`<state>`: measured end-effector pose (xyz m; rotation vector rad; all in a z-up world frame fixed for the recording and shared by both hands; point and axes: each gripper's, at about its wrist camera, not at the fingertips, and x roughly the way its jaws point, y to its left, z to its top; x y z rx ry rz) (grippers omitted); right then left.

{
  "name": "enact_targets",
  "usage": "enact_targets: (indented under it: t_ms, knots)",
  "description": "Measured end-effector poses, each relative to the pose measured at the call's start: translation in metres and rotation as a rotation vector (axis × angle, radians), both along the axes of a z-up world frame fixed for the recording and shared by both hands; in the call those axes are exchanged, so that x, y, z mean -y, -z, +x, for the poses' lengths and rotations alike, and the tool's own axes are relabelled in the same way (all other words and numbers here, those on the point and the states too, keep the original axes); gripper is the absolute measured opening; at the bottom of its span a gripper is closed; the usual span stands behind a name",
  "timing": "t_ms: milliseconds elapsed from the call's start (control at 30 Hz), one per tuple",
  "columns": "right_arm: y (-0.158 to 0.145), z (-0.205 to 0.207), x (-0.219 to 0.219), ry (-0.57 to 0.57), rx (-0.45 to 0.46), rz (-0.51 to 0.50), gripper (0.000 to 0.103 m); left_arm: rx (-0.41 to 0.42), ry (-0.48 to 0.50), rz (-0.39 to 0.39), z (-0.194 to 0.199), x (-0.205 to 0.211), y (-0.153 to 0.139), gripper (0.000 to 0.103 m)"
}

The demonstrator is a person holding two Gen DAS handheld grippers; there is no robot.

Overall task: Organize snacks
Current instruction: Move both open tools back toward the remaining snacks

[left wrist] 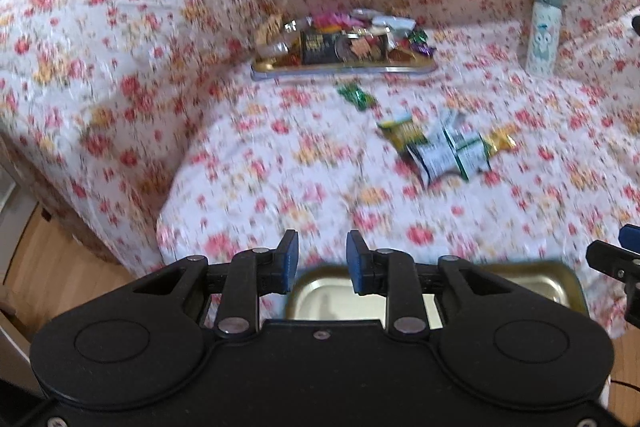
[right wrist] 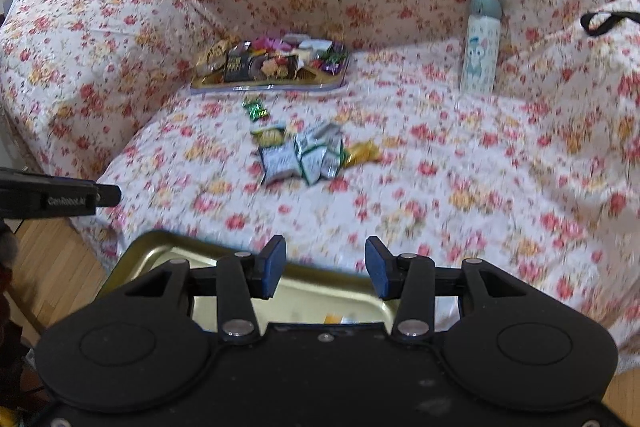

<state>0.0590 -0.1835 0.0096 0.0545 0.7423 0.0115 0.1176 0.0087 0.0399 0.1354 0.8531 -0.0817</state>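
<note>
Up front, the left gripper (left wrist: 322,263) and right gripper (right wrist: 326,267) both hang with jaws spread, pinching nothing, above a shallow gold metal tray (right wrist: 160,247) at the near edge of the flower-print sofa cover (right wrist: 440,207). Loose green, white and gold snack packets (right wrist: 300,155) lie mid-seat. Against the back edge sits a gold tray heaped with wrapped snacks (right wrist: 272,65); a pale blue cartoon-print bottle (right wrist: 480,47) stands at the far right.
</note>
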Motion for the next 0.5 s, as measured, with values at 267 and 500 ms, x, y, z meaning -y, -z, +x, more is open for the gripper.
enact_targets:
  t_ms: [267, 500]
  knots:
    - [0.0, 0.038, 0.007, 0.014, 0.029, 0.017, 0.046, 0.035, 0.004, -0.046, 0.035, 0.001, -0.008, 0.037]
    - [0.006, 0.07, 0.011, 0.036, 0.077, -0.034, 0.046, 0.059, 0.009, -0.041, 0.067, 0.006, 0.002, 0.037]
